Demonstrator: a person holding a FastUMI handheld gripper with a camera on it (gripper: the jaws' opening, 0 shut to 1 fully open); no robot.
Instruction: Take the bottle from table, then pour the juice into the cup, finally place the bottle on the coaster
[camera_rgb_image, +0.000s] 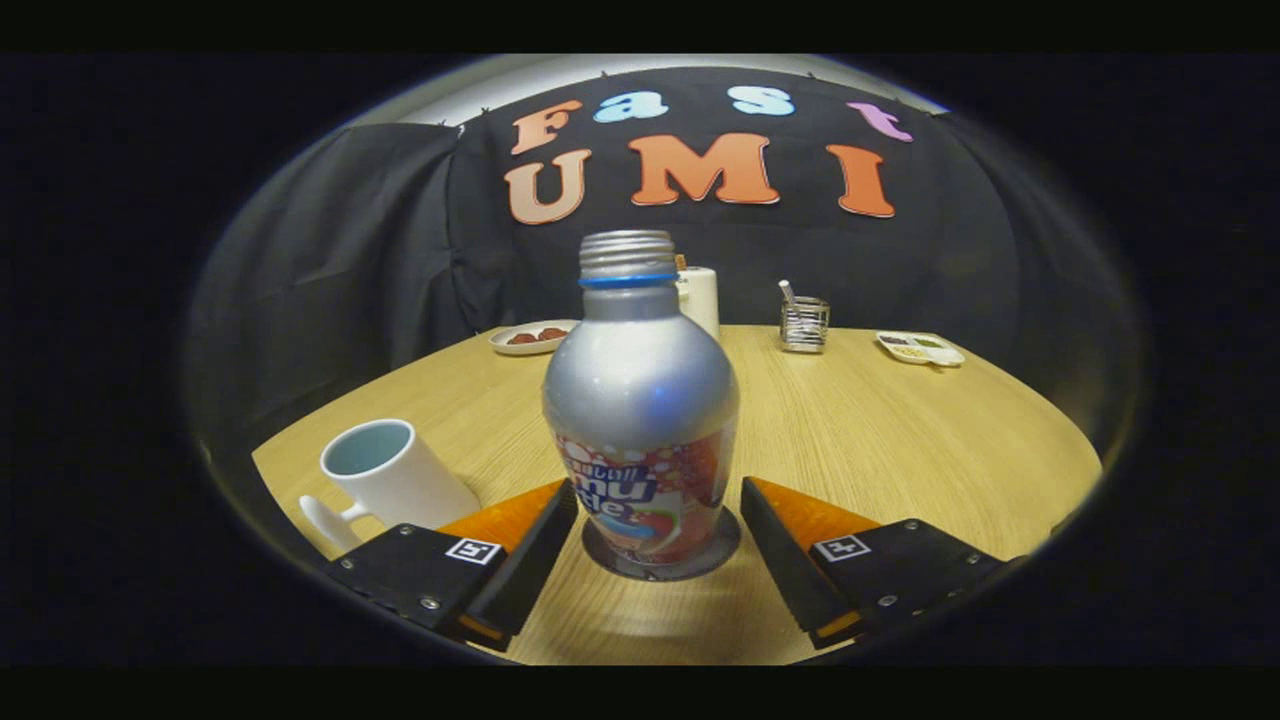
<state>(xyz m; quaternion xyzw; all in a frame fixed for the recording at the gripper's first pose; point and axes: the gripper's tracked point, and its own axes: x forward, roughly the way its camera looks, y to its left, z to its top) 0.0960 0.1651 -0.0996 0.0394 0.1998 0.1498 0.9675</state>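
Gripper (660, 545) spread wide around the bottle (640, 420), gripping nothing

Fingers splayed to either side of the bottle's lower body; the left finger (525, 560) looks just at the label's edge (contact not certain), the right finger (790, 560) stands clear with a gap. Bottle upright, silver with a printed label, cap off and threaded neck bare, standing on the dark round coaster (662, 565) between the fingers. White cup (385, 480) on the wooden table (900, 450) just left of the left finger, mouth up, handle toward the gripper. Beyond the bottle: small plate (530, 337), white cylinder (700, 298), wire holder (804, 323), divided dish (920, 347)
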